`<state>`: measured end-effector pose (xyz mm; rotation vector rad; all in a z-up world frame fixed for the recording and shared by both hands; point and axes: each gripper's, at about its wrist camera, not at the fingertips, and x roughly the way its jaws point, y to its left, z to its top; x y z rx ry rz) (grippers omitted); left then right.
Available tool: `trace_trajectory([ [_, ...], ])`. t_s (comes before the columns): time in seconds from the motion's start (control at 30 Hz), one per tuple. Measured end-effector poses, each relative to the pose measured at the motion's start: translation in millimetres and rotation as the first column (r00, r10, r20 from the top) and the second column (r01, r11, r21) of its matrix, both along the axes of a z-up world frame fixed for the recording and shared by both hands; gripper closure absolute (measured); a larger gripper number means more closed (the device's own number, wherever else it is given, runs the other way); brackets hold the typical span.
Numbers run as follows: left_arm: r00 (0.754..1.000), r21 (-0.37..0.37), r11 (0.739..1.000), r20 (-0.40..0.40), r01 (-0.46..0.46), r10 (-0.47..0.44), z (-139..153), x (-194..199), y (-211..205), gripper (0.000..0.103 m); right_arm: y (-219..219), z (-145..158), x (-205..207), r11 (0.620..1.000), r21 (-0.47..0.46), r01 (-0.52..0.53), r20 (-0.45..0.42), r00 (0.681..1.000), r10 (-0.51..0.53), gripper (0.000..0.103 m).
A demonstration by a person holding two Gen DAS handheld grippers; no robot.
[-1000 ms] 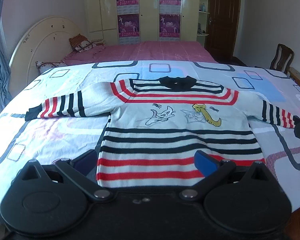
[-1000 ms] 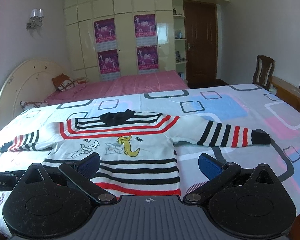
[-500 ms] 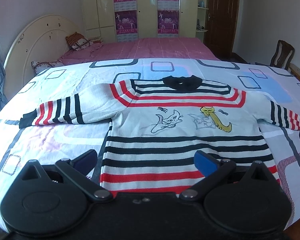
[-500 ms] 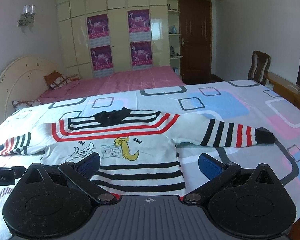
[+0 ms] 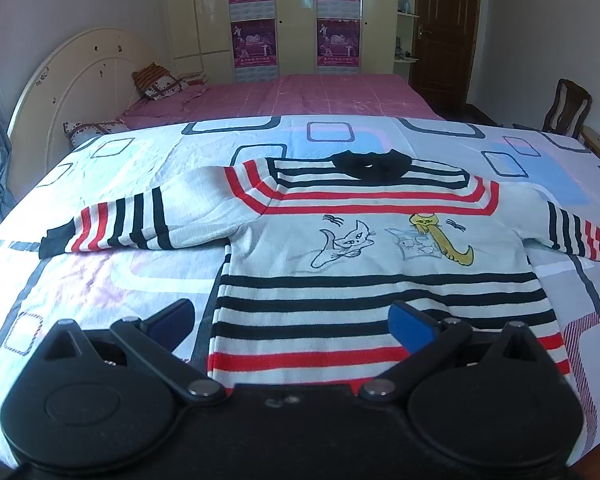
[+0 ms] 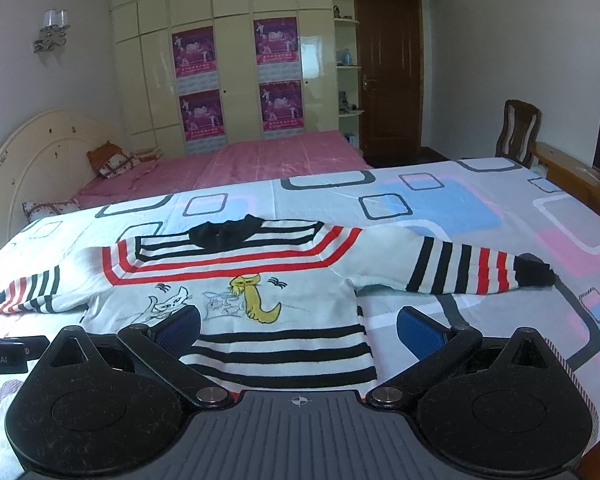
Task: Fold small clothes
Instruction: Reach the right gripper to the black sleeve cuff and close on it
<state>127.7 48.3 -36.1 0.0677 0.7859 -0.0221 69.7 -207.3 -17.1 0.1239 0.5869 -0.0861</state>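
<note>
Beyond a pink bed (image 6: 276,156) stand cream wardrobes (image 6: 236,68) bearing purple posters (image 6: 276,42), a brown door (image 6: 388,76) and a chair (image 6: 518,128) to the right.

- Bare patterned bedsheet (image 5: 112,276) lies open beside the flat striped knit sweater (image 5: 380,264).
- Spread sleeves block both sides.
- Brown wooden chair (image 6: 518,128) stands well apart.

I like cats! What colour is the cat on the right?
Yellow cat on the sweater, clearest in left wrist view.
</note>
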Motion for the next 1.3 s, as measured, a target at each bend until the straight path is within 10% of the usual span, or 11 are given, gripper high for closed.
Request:
trace_trajectory([
  [0.8, 0.996, 0.02, 0.996, -0.028, 0.084, -0.084, -21.4, 73.4, 16.1, 0.0, 14.5, -7.1, 43.8, 0.993, -0.021, 0.117, -0.008, 0.993, -0.117, 0.0],
  [1.3, 1.0, 0.035, 0.999, -0.018, -0.01, 0.011, -31.9, 107.0, -32.7, 0.0, -62.0, -24.7, 90.1, 0.997, -0.027, 0.07, -0.033, 0.997, -0.071, 0.0],
])
